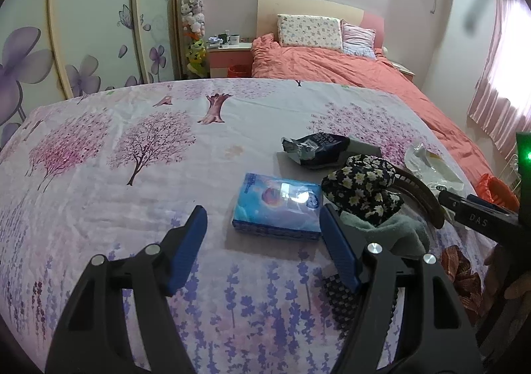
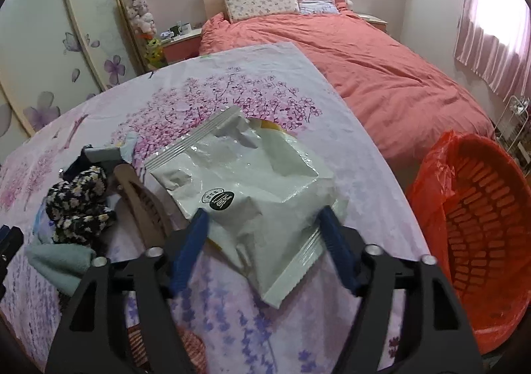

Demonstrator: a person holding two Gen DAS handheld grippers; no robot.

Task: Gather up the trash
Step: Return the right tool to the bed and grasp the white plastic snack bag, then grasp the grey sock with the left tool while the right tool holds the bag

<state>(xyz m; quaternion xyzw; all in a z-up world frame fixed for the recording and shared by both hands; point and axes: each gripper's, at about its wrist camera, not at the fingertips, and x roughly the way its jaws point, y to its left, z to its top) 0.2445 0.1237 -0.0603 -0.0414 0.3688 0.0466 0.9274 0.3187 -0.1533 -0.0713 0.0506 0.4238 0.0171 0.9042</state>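
Torn white wrapper [image 2: 252, 181], crumpled, glossy

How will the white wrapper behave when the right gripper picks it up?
The white wrapper is torn open and creased, so probably light and floppy, sagging beyond the pads. Its glossy film may slip in the right gripper.

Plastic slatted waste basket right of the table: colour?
Orange-red waste basket, with a matching orange-red bag liner; clearest in the right wrist view.
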